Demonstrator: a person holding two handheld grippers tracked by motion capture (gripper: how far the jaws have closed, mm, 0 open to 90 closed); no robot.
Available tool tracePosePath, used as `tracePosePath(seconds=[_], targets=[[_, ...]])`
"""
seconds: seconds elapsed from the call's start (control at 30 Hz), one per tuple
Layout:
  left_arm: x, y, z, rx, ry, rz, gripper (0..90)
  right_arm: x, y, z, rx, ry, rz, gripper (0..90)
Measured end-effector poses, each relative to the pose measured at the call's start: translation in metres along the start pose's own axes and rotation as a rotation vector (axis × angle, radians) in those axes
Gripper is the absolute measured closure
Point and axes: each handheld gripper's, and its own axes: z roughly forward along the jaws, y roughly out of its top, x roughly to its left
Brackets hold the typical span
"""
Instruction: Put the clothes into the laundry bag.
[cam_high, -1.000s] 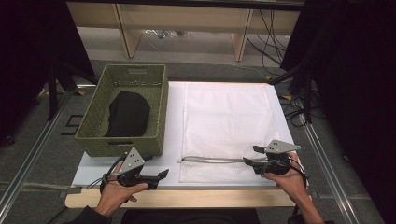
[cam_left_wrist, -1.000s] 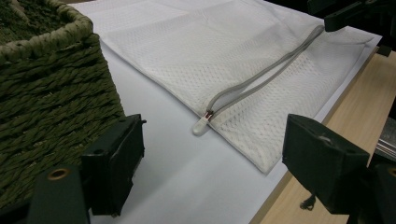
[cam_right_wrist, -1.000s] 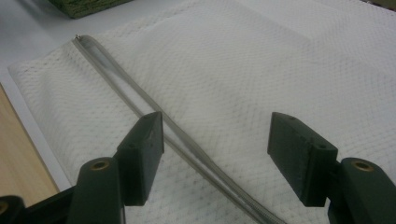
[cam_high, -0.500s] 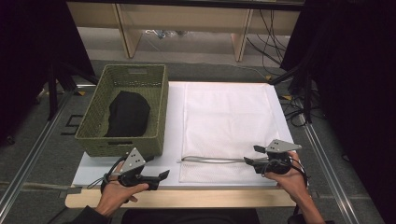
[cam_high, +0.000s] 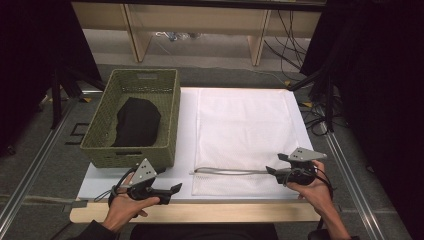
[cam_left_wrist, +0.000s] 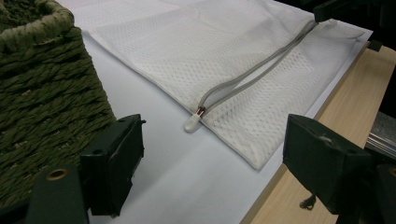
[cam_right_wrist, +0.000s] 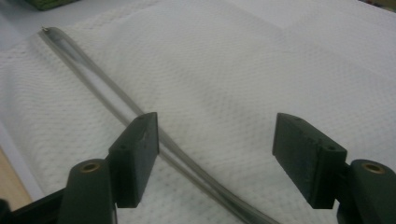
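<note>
The white mesh laundry bag lies flat by the bench's right edge. It looks soft, light and floppy. Its grey zipper runs near the front edge; the zipper's stiffer strip looks best to grab. The right tool has just been opening wider, pinching nothing. The left tool is open too.

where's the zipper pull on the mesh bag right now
In the left gripper view the zipper pull lies on the white sheet at the mesh bag's near-left corner, just right of the woven basket.
</note>
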Motion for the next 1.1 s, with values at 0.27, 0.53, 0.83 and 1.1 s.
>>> tracePosePath(seconds=[0.27,0.53,0.83,1.1], targets=[[0.0,-0.001,0.001,0.008,0.006,-0.011,20.3,-0.014,-0.007,-0.001,0.104,-0.131,-0.099,29.7],[-0.002,-0.001,0.0,0.009,-0.004,-0.016,20.2,-0.025,-0.014,-0.006,0.226,-0.174,-0.135,31.5],[-0.002,-0.001,0.0,0.025,-0.012,-0.011,20.9,-0.027,-0.02,-0.005,0.322,-0.21,-0.156,36.4],[-0.002,-0.001,0.0,0.023,-0.006,-0.014,20.8,-0.027,-0.02,-0.001,0.366,-0.217,-0.201,37.8]])
